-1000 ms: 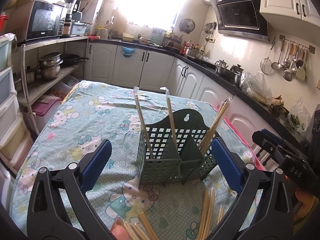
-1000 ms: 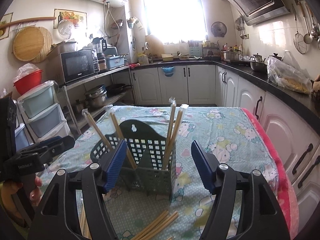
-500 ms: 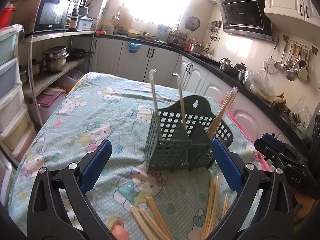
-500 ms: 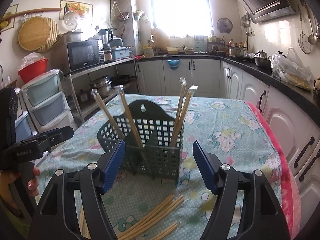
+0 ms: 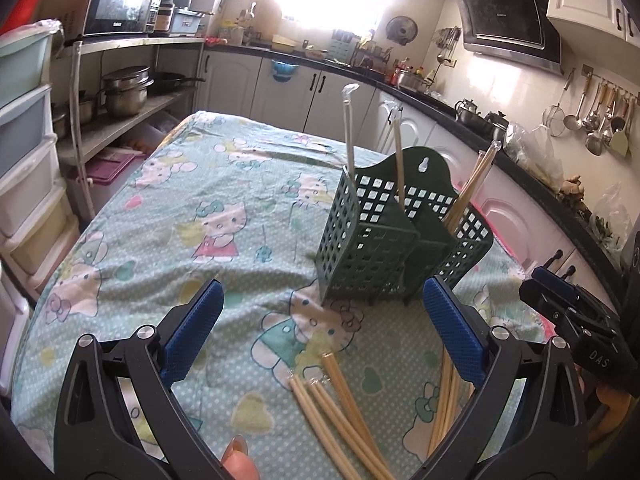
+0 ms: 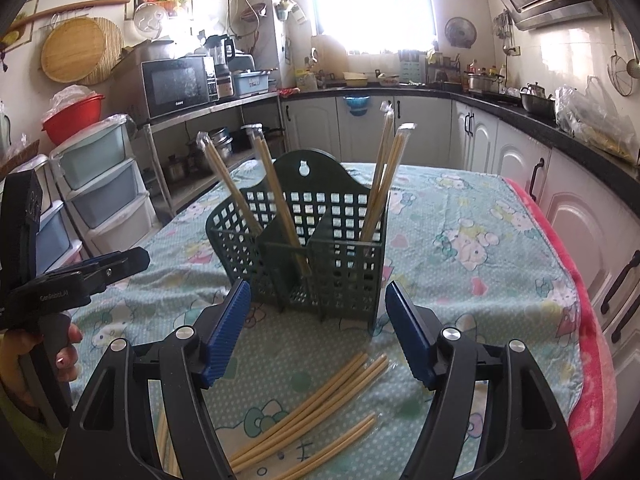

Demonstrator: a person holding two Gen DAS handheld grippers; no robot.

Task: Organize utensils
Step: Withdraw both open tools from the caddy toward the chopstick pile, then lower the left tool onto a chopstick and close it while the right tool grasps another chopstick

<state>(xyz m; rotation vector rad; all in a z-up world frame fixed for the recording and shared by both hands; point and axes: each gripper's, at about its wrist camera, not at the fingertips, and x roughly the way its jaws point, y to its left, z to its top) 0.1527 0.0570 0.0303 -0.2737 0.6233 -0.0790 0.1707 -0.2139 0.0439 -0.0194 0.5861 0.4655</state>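
Observation:
A dark green lattice utensil holder (image 5: 384, 248) stands on the patterned tablecloth; it also shows in the right wrist view (image 6: 308, 256). Several wrapped chopstick pairs (image 6: 280, 192) stand upright in its compartments. More wrapped chopsticks lie loose on the cloth in front of it (image 5: 340, 404) (image 6: 316, 396). My left gripper (image 5: 320, 340) is open and empty, above the loose chopsticks, in front of the holder. My right gripper (image 6: 318, 332) is open and empty, just in front of the holder, above the loose chopsticks.
The table (image 5: 180, 208) has a pale green cartoon cloth with a pink edge (image 6: 576, 264) at the right. Plastic drawers (image 5: 24, 152) and a shelf with pots stand left. Kitchen counters and cabinets run along the back and right.
Both grippers have pulled back and tilted down from the holder, bringing more of the loose chopsticks into view. The left view has shifted so the holder sits further right. Both stay open.

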